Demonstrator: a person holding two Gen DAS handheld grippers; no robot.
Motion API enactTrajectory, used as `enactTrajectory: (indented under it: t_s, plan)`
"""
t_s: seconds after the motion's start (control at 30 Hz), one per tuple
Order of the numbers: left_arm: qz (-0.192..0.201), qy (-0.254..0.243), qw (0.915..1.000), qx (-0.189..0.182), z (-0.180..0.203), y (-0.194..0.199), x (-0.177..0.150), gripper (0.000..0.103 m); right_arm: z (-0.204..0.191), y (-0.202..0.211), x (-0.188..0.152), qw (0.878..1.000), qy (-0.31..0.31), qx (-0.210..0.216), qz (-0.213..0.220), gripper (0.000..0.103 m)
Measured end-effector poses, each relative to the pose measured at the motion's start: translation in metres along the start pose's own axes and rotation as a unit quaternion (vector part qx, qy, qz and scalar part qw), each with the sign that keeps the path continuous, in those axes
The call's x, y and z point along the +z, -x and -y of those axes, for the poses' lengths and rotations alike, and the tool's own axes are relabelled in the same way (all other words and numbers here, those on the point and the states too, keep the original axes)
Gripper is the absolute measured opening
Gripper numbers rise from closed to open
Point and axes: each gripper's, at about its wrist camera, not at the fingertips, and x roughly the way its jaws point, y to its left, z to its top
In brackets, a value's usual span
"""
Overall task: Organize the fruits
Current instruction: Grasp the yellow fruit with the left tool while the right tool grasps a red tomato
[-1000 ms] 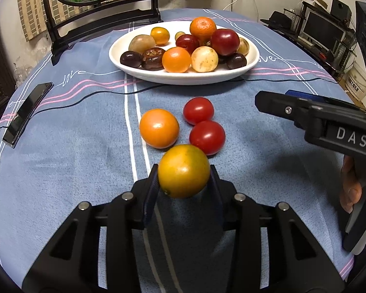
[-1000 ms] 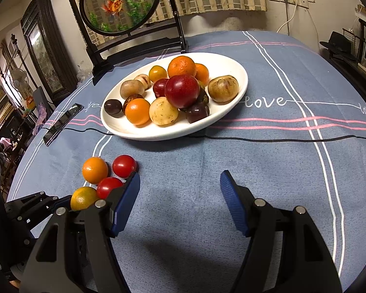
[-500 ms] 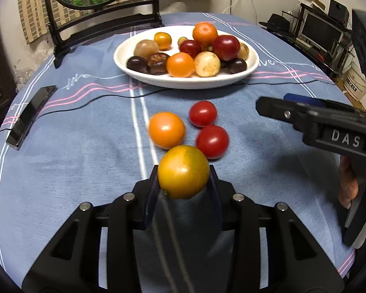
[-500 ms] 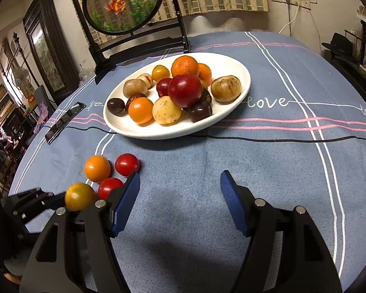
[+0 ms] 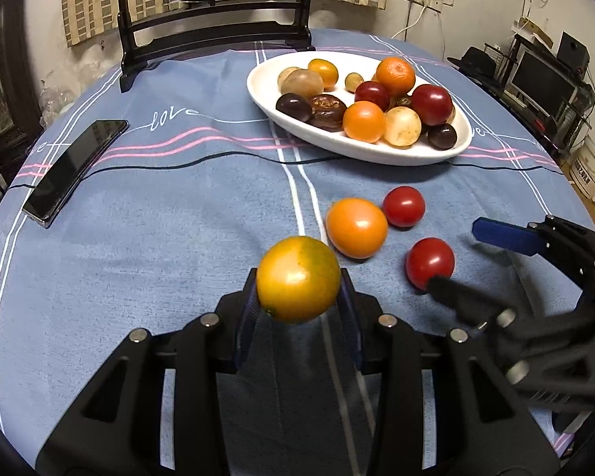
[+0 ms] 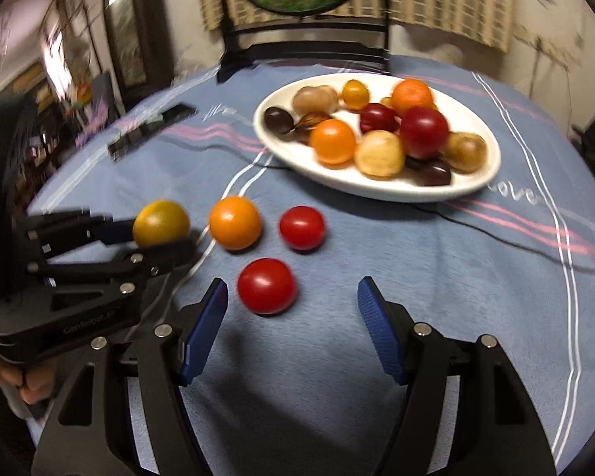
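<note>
Left gripper (image 5: 298, 309) carrying 1 yellow-orange fruit (image 5: 298, 279), right gripper (image 6: 291, 333) now lining up on a red tomato (image 6: 267, 285).

Change vs 1 s back: right gripper swung left, so the near red tomato sits just ahead of its fingers (image 6: 204, 327), which stand apart with nothing between them. Left fingers stay clamped on the yellow-orange fruit, held clear of the worktop (image 5: 158, 238). 3 pieces remain loose on the cloth: orange fruit (image 5: 357, 227), far red tomato (image 5: 404, 206), near red tomato. White plate (image 5: 265, 95) at far right holds the sorted pile. Likely next: right closes on near tomato while left delivers.
</note>
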Motion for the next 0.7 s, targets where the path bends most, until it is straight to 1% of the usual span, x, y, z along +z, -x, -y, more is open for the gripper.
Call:
enactTrajectory:
  t_s: [0.03, 0.13, 0.17, 0.27, 0.3, 0.43, 0.7]
  plan:
    - [0.000, 0.001, 1.0000, -0.003, 0.000, 0.000, 0.000, 0.039, -0.004, -0.005, 0.001, 1.000, 0.009, -0.011, -0.010, 0.068]
    - [-0.002, 0.007, 0.9999, -0.011, -0.003, -0.001, 0.000, 0.039, -0.007, -0.014, 0.004, 0.999, 0.013, -0.021, -0.025, 0.053]
    - [-0.003, 0.010, 0.9998, -0.014, -0.004, -0.002, -0.001, 0.039, -0.006, -0.018, 0.005, 0.999, 0.009, -0.020, -0.027, 0.051]
    - [-0.007, 0.018, 0.9996, -0.020, -0.006, -0.003, -0.001, 0.039, -0.009, -0.020, 0.006, 1.000, 0.010, -0.020, -0.021, 0.040]
    - [-0.007, 0.017, 0.9996, -0.020, -0.005, -0.003, -0.001, 0.039, -0.011, -0.020, 0.006, 1.000, 0.012, -0.019, -0.020, 0.034]
    - [-0.008, 0.014, 0.9997, -0.018, -0.004, -0.004, -0.001, 0.039, -0.014, -0.019, 0.006, 0.999, 0.015, -0.027, -0.019, 0.033]
    - [-0.006, 0.002, 0.9999, -0.010, 0.002, -0.001, -0.001, 0.039, 0.011, 0.005, 0.001, 0.999, -0.023, -0.026, -0.001, 0.033]
